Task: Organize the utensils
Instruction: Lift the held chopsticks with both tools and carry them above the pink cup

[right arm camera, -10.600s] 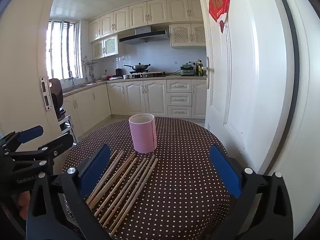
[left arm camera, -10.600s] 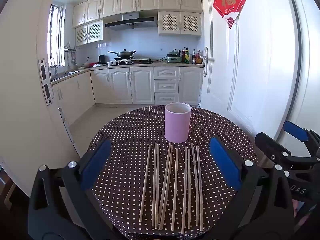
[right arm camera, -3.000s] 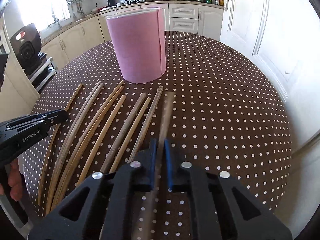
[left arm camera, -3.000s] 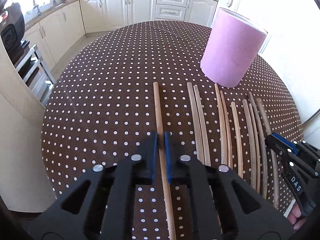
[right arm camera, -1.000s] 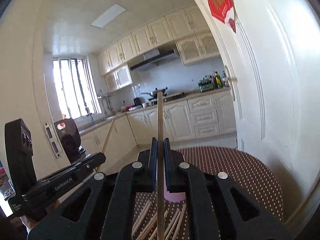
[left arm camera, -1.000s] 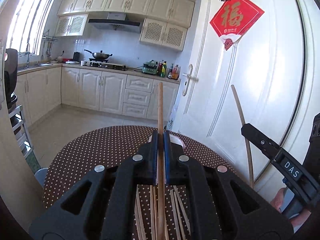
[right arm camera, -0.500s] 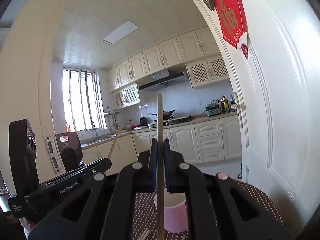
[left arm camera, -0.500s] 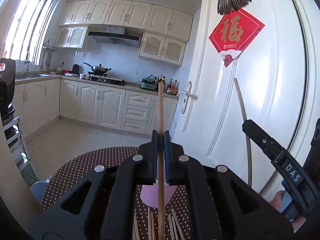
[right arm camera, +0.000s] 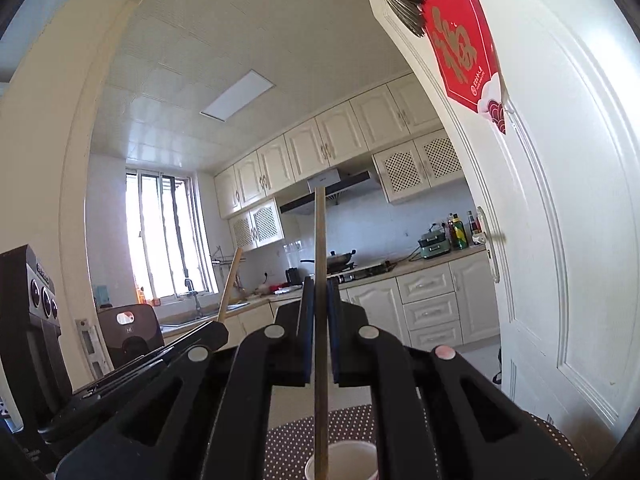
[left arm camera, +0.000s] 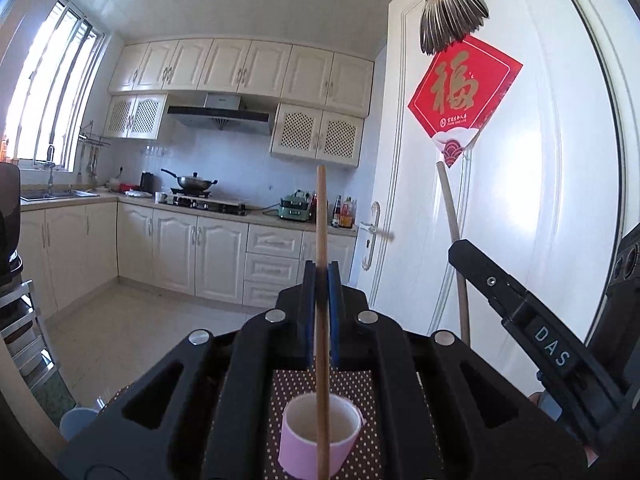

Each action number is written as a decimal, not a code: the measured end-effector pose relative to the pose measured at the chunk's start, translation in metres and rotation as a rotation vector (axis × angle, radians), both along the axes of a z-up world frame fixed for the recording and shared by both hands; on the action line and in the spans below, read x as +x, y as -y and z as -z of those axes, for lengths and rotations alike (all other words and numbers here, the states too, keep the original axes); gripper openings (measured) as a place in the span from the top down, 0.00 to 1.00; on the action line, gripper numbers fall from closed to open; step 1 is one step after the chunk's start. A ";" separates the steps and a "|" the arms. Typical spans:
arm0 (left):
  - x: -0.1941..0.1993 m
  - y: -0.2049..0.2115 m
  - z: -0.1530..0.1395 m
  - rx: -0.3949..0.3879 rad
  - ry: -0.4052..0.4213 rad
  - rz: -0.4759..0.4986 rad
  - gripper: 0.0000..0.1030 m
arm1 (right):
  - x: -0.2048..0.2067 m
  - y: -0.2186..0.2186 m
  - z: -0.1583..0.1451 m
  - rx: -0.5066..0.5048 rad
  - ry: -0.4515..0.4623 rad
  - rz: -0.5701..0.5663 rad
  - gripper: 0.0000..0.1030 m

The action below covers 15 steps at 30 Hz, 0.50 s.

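The round bench [left arm camera: 362, 384] under its brown, white-dotted cloth shows only as a small patch below both tools. On it stands the pink cylindrical holder [left arm camera: 320, 434], upright, mouth open upward; in the right wrist view only its pale rim [right arm camera: 344, 460] appears at the bottom edge.

The left gripper [left arm camera: 321, 312] has its blue-padded fingers [left arm camera: 307, 312] pressed together on a long, light wooden chopstick [left arm camera: 321, 240]. The stick's long axis runs vertical, upper end high against the far kitchen cabinets, lower end crossing in front of the holder's mouth. Whether its tip is already inside the rim cannot be told.

The right gripper [right arm camera: 320, 328] likewise has its fingers [right arm camera: 306, 328] clamped on a darker wooden chopstick [right arm camera: 320, 280], also vertical, its lower part lined up over the left portion of the holder's rim.

Judgement: the coming move is a straight descent along each stick's axis into the holder, which lies directly below and just ahead of both sets of fingers. Neither hand appears clearly nearer. The two sticks stand close together, so a clash at the mouth is the chief risk.
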<state>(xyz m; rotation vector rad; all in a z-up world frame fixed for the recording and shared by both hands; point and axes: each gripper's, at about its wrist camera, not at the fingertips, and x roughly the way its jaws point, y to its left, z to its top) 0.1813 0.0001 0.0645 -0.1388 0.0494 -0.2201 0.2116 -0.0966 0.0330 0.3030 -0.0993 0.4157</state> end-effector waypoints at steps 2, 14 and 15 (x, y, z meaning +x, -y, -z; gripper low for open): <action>0.004 0.001 -0.001 -0.003 0.023 0.002 0.94 | 0.007 0.001 0.001 0.013 0.006 0.001 0.95; 0.045 0.007 0.006 -0.019 0.096 -0.004 0.94 | 0.052 -0.005 0.001 0.064 0.028 -0.011 0.95; 0.048 0.006 0.007 -0.027 0.098 -0.002 0.94 | 0.054 -0.006 0.001 0.066 0.030 -0.019 0.95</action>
